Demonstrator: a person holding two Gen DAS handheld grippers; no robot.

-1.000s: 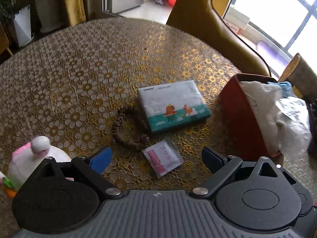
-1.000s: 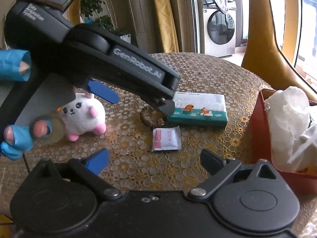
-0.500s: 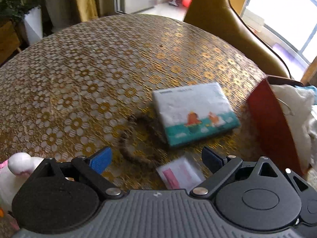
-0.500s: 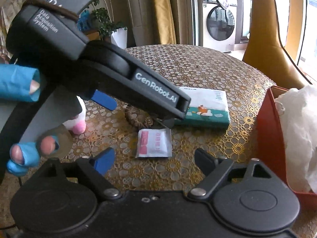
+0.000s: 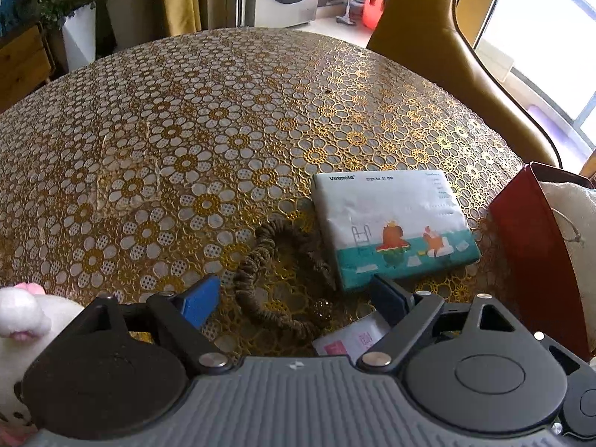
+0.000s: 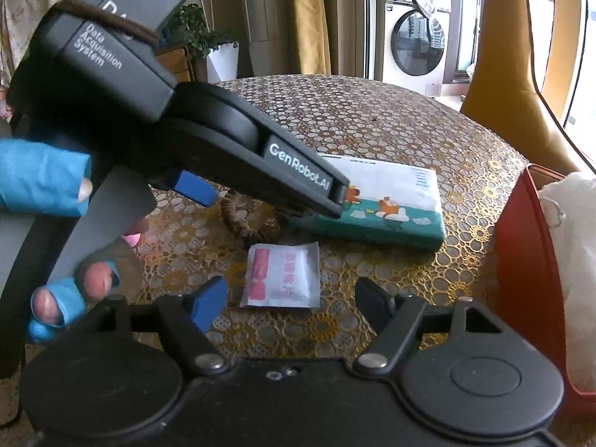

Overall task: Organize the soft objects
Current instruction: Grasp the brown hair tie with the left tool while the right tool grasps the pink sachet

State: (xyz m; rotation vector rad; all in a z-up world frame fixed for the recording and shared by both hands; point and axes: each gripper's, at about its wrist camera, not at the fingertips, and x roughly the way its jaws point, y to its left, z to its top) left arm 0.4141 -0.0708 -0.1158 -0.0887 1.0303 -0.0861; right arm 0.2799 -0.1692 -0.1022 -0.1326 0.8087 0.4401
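Lying on the bench (image 5: 223, 119): one tissue pack (image 5: 395, 227), one scrunchie (image 5: 260, 283), one sachet (image 6: 281, 275), one plush toy (image 5: 22, 320), one red box (image 5: 529, 253).

I read "Vinmele" top left on the tissue pack (image 5: 391, 223), w/ a small printed date beside it, too tiny to make out for sure. On the left gripper (image 6: 257, 205), seen from my right cam, the finger says "GenRobot.AI" and the body says "Data Acquisition System", plus a big "D" partly cut off above. The sachet (image 6: 281, 275) has pink characters, but I can't read them.
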